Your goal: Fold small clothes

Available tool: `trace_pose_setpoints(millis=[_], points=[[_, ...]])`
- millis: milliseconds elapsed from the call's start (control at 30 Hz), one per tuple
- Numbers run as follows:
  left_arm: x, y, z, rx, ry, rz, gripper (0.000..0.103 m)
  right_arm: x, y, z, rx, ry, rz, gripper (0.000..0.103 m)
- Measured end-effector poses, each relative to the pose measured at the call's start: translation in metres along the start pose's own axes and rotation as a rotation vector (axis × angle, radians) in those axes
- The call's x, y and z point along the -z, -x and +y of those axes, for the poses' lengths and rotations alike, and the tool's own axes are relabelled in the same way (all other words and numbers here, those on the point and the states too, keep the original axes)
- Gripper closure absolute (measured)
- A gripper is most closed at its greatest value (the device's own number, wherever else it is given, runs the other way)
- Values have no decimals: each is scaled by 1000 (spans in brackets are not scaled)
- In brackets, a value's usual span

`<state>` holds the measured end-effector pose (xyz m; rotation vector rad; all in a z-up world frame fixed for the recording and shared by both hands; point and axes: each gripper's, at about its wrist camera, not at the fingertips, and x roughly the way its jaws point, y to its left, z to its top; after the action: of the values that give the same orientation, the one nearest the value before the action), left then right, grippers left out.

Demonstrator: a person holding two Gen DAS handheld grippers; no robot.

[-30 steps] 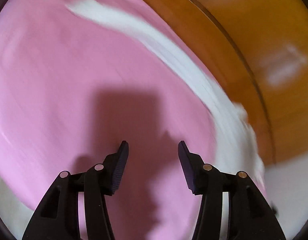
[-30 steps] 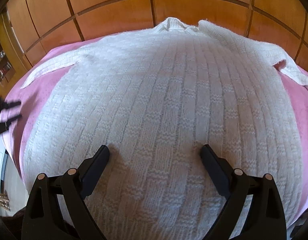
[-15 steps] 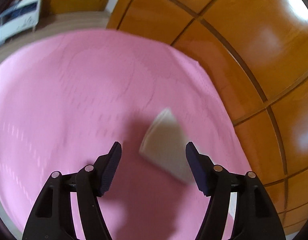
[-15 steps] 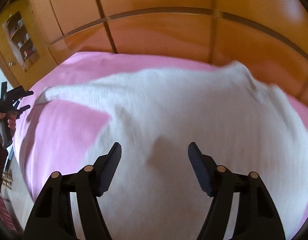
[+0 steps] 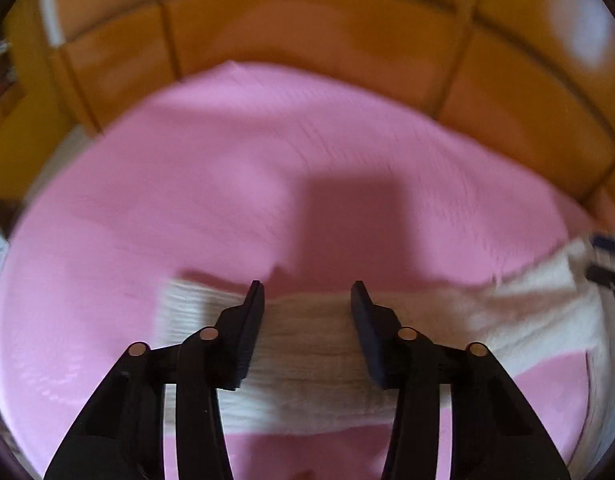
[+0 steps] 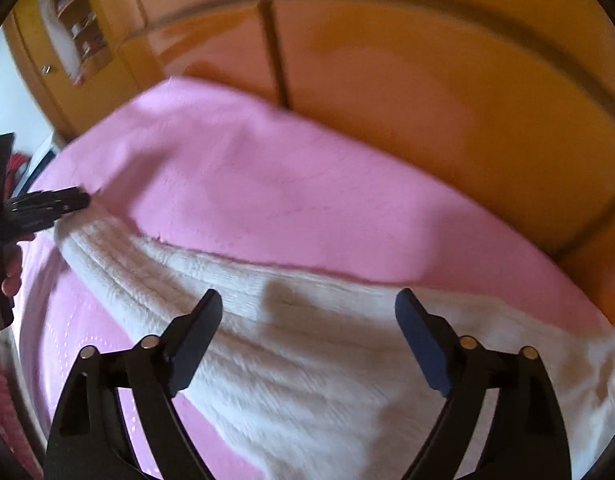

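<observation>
While the white knit sweater [image 6: 307, 344] lies spread flat on the pink blanket [image 6: 267, 192], both claws hang over it pointing steeply down, neither gripping. Left claw [image 5: 307, 296] sits above the sleeve [image 5: 307, 340], which stretches away from the sweater body toward the blanket's left side; jaws partly apart, just been closing, sleeve showing between the fingers but pads not seen pressing it, so I read it as lining up for a pinch at the sleeve to fold it inward. In the right wrist view the left claw's tips [image 6: 73, 200] hover at the sleeve's far end. Right claw [image 6: 307, 308] stands wide, just been opening, over the sweater body with only knit under the gap, nothing held; likely poised to take the body edge or pin it. Sweater lies flat on the blanket, probably so sleeves can be folded over the body. Wooden panelling [image 6: 387, 80] rises beyond the blanket's far edge. Containers: none near the sweater; a shelf unit [image 6: 75, 20] beyond the blanket's left corner holds small items, too blurred to name
</observation>
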<state>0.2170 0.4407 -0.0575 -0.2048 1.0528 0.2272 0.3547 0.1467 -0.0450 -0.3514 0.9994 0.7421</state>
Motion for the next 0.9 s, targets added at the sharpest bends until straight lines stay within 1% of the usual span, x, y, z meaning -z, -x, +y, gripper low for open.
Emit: trace_pose_setpoints(millis=[67,100,133,167,200,233,267,300,333,367,400,433,467,500,533,567,600,633,667,700,733,767,800,833,867,900], points=[[-1,-6,-5,-6,-39,-2,59,-3,-19,4,-10,27,49,11],[2,-6,-7,18,-68,0,59,-3,-24,6,-5,46,62,11],[4,-5,-10,38,-88,3,60,-1,-28,9,5,83,65,12],[7,-2,-12,55,-109,3,65,0,-27,12,8,108,64,17],[10,0,-13,82,-136,6,83,0,-25,16,4,130,62,30],[15,3,-9,87,-150,7,97,-1,-20,22,2,160,52,40],[18,5,-12,66,-172,-1,98,0,-17,27,12,180,41,75],[18,7,-17,47,-190,-15,100,-2,-13,30,29,193,30,93],[19,10,-20,33,-191,-34,101,-3,-8,32,40,204,11,94],[18,16,-24,15,-181,-75,101,-3,-2,33,50,207,-13,95],[13,16,-23,9,-170,-101,101,-4,5,31,72,192,-51,96],[10,23,-22,-3,-140,-145,101,-6,9,26,92,159,-83,96],[8,27,-22,-13,-114,-172,101,-8,12,20,113,118,-111,96],[3,29,-20,-39,-63,-204,101,-10,13,16,133,80,-128,96],[-1,27,-20,-56,-35,-212,101,-12,10,12,154,39,-138,96],[-3,25,-23,-73,-22,-214,101,-13,6,12,158,24,-129,95],[-4,19,-28,-114,-2,-202,101,-12,1,11,165,8,-117,92],[-6,10,-31,-130,17,-165,100,-10,-3,11,168,-11,-108,86],[-11,0,-32,-118,35,-139,100,-11,-6,8,169,-31,-99,56],[-10,-2,-29,-110,77,-124,100,-8,-3,7,174,-49,-108,30],[-8,1,-24,-108,108,-128,100,0,6,5,179,-74,-139,26],[-3,8,-18,-101,145,-140,100,5,12,4,179,-82,-148,26],[3,13,-7,-111,191,-151,100,12,18,0,180,-95,-150,24],[11,18,1,-153,226,-150,94,20,25,-3,184,-109,-153,23],[21,19,15,-237,267,-126,86,32,33,-8,192,-129,-161,20],[28,18,24,-291,285,-98,69,43,40,-11,200,-146,-162,18]])
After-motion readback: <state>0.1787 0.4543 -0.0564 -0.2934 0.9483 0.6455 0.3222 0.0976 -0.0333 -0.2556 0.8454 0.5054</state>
